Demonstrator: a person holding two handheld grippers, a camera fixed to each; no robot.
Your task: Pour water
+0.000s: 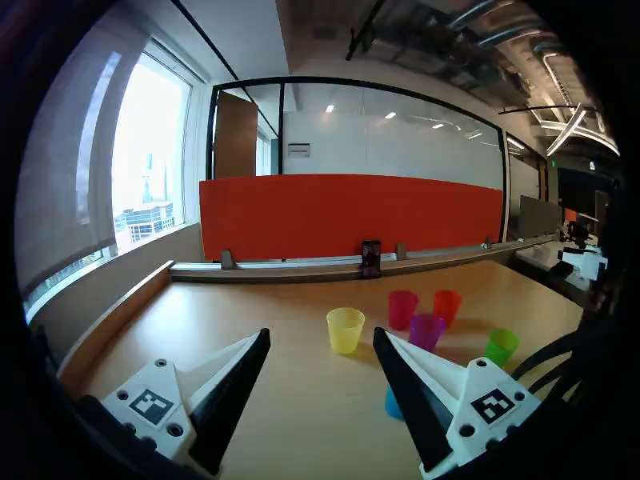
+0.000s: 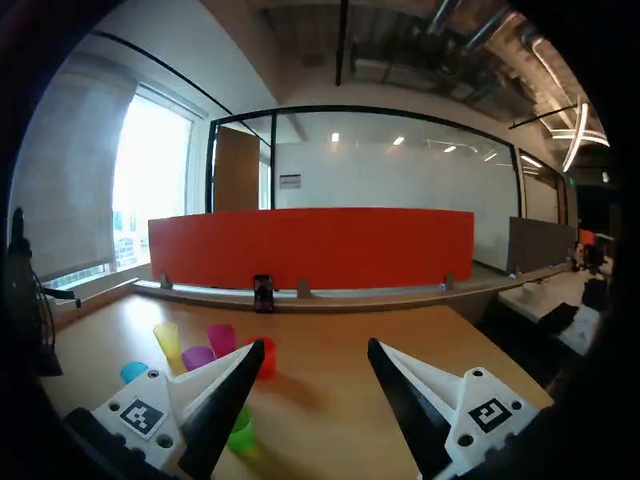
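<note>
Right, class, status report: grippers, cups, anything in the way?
Left gripper open, empty. Right gripper open, empty. Coloured cups clustered on desk, untouched. Path to yellow cup unobstructed.

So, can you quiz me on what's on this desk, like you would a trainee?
1. True or false: the left gripper is holding a cup.
2. What stands at the foot of the orange divider? A) a bottle B) a phone C) a kettle
3. How many coloured cups stand on the table?
Key: 1. False: it is open and empty. 2. B. 3. Six: yellow cup, pink cup, red cup, purple cup, green cup, blue cup.
</note>
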